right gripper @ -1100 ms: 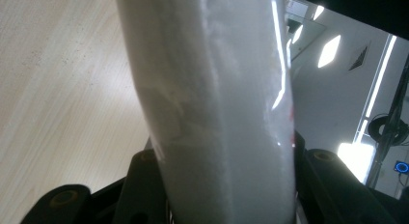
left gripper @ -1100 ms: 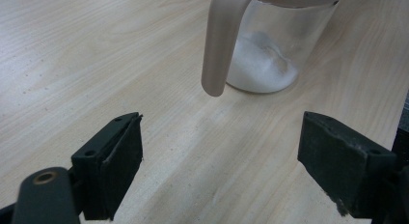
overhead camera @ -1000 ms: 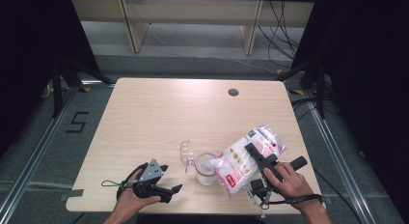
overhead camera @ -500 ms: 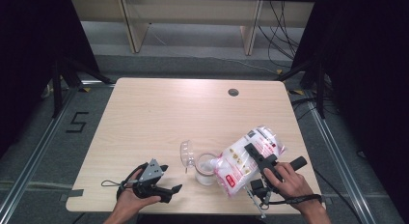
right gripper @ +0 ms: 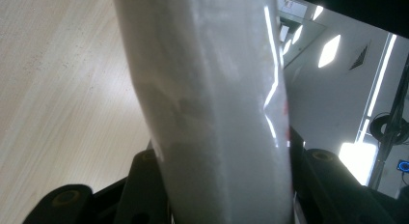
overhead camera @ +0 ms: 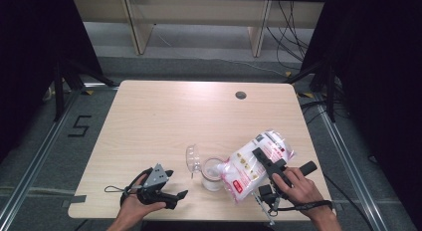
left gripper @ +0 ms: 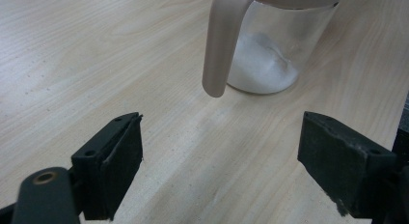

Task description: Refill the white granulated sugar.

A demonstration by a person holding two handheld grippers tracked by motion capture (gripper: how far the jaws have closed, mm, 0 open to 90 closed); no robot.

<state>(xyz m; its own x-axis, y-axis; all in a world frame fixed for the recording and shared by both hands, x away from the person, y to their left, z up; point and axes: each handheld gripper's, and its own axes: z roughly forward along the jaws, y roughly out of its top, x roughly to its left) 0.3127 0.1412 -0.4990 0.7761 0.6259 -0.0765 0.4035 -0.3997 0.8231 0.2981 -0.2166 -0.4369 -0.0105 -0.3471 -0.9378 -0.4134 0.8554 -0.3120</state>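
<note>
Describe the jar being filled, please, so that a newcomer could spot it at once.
On the pale wooden table, look near the front edge, between the two hands. The small clear glass jar stands upright there, white powder at its bottom, its hinged lid flipped open, beside the tilted white-and-pink plastic bag.

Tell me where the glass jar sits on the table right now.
In the high view the glass jar stands near the table's front edge, right of centre, under the tilted bag held by the right gripper, its open lid hanging left.

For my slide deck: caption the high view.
Right claw tips a white powder bag over a glass jar; left claw rests open.
</note>
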